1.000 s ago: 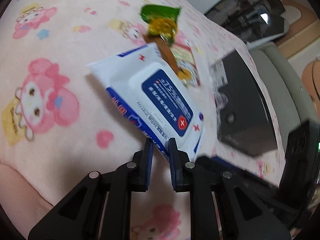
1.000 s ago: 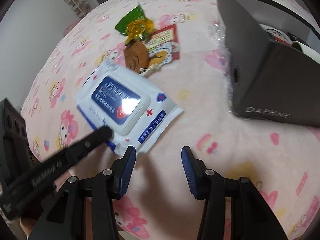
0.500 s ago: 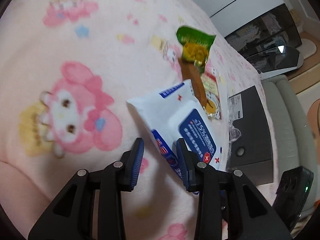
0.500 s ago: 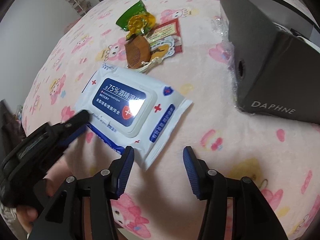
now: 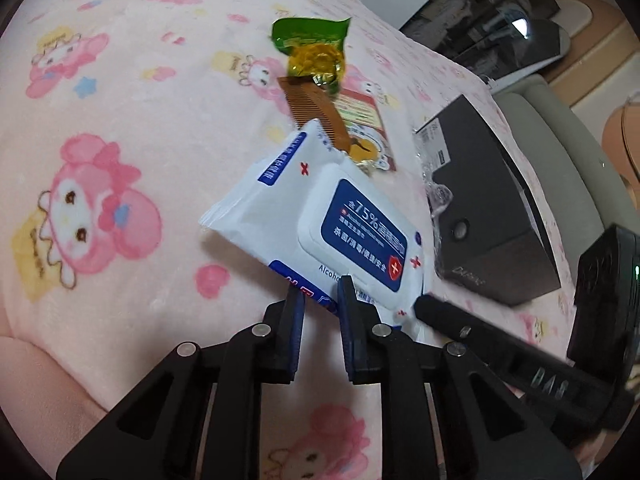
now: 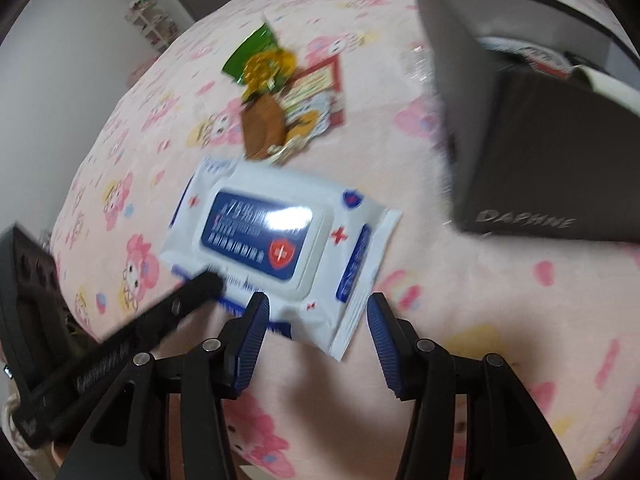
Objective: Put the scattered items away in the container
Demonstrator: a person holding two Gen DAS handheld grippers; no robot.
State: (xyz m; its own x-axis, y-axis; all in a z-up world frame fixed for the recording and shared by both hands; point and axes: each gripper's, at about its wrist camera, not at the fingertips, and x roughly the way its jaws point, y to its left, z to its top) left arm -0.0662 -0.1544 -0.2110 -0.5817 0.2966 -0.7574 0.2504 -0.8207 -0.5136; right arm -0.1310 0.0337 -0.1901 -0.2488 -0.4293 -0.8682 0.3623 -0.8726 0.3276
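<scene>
Wipes pack (image 5: pixel 320 216): glossy, flat | left tongs (image 5: pixel 320 300) pinching its edge | right tongs (image 6: pixel 316 320) spread | blanket (image 5: pixel 120 120) fleecy

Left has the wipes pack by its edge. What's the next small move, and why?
Probably carry the wipes pack right, over the dark box: the left gripper is shut on its near edge, and the right gripper hangs open, holding nothing.

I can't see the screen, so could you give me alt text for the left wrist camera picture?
The left hand-held gripper is pinching the near edge of a white and blue pack of wet wipes on a pink cartoon blanket. Beyond the pack lie a brown comb and a green snack packet; a dark box sits to the right.
</scene>
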